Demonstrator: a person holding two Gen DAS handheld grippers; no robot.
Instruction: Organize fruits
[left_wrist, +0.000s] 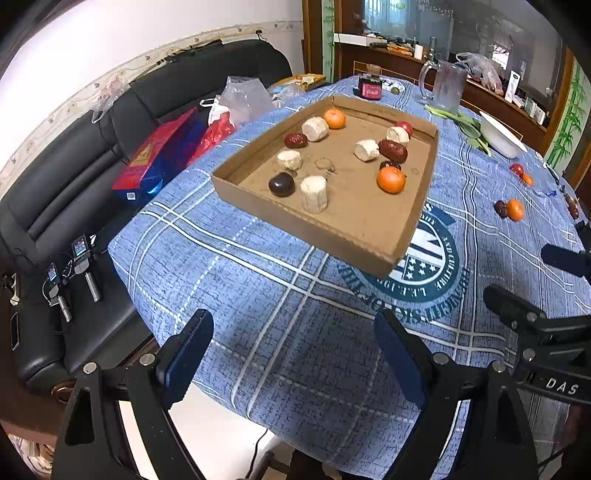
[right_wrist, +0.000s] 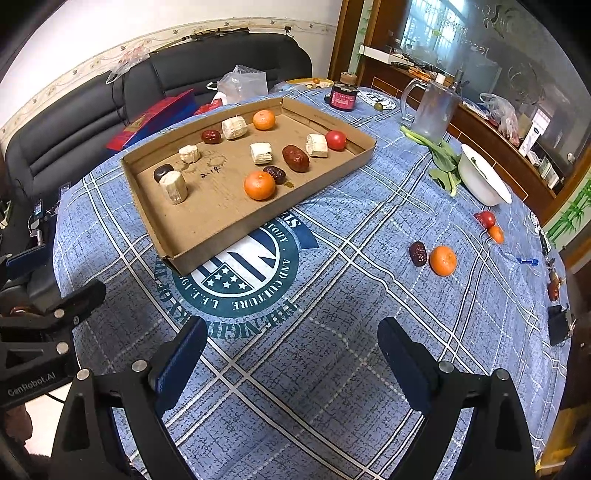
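Hovering over the blue plaid tablecloth (right_wrist: 295, 369), the right gripper (right_wrist: 291, 354) has its fingers spread wide and holds nothing; the left gripper (left_wrist: 295, 350) is likewise wide open and empty.

Location of task items: the cardboard tray (right_wrist: 221, 236) sits ahead of both sets of fingers, left of centre for the right gripper and roughly straight ahead for the left. Loose fruit lies ahead and to the right of the right fingers: a mandarin (right_wrist: 443, 260) touching a red date (right_wrist: 418, 253), and further off a tomato (right_wrist: 487, 219) beside a small orange fruit (right_wrist: 496, 234).

Risks, as judged:
- The mandarin and date touch; closing on one may knock the other into a roll toward the table edge.
- Round fruit may squirt out of flat pads if gripped off-centre.
- The tray is light card with low walls; a bump from a finger may shift it or scatter its contents.
- Dropping fruit in from height may set pieces already in the tray rolling.

Count in tray: two mandarins, five pale cut chunks, three red dates, one tomato, one dark glossy rounded piece. Outside the tray: one mandarin, one date, one tomato, one small orange fruit.
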